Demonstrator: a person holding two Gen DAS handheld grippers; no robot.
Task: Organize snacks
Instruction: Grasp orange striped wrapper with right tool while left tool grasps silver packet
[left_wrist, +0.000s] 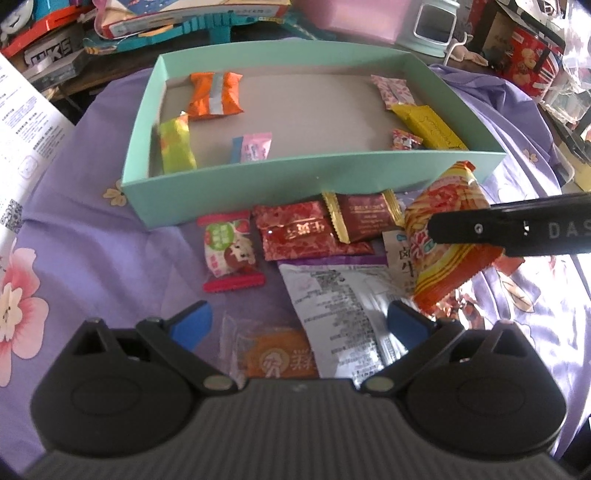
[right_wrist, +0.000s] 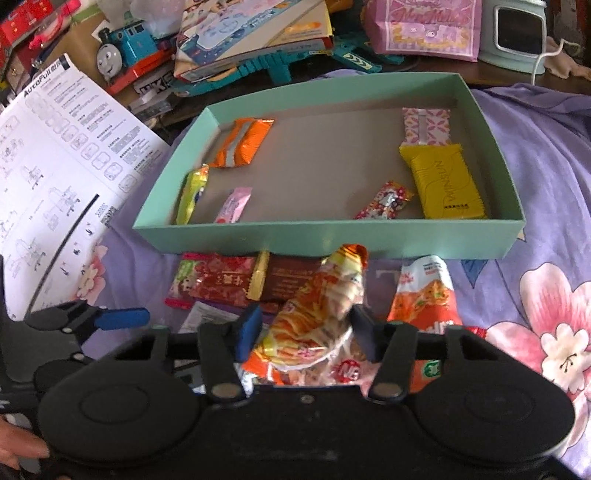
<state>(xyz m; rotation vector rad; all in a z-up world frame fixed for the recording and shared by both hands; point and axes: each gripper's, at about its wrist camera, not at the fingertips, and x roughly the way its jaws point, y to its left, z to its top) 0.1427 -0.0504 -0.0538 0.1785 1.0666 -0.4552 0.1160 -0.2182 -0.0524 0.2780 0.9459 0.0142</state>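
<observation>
A teal box (left_wrist: 314, 184) (right_wrist: 332, 236) lies on the purple floral cloth with several wrapped snacks inside, among them an orange pack (left_wrist: 214, 92) and a yellow bar (right_wrist: 447, 184). In front of it lie more snacks: a strawberry candy (left_wrist: 231, 251), a red packet (left_wrist: 299, 232), a silver pouch (left_wrist: 340, 306). My right gripper (right_wrist: 306, 332) is shut on an orange-yellow noodle snack pack (right_wrist: 317, 306) (left_wrist: 443, 199), which tilts up off the pile. One of its fingers (left_wrist: 480, 230) crosses the pack. My left gripper (left_wrist: 297, 325) hangs open above the silver pouch and an orange pastry (left_wrist: 277, 354), holding nothing.
An orange-and-white pack (right_wrist: 424, 295) lies right of the held one. A white instruction sheet (right_wrist: 55, 166) rests at the left. Behind the box are piled toys, a blue train (right_wrist: 125, 44), books and a pink bag (right_wrist: 424, 26). Bare cloth (right_wrist: 535, 184) shows to the right.
</observation>
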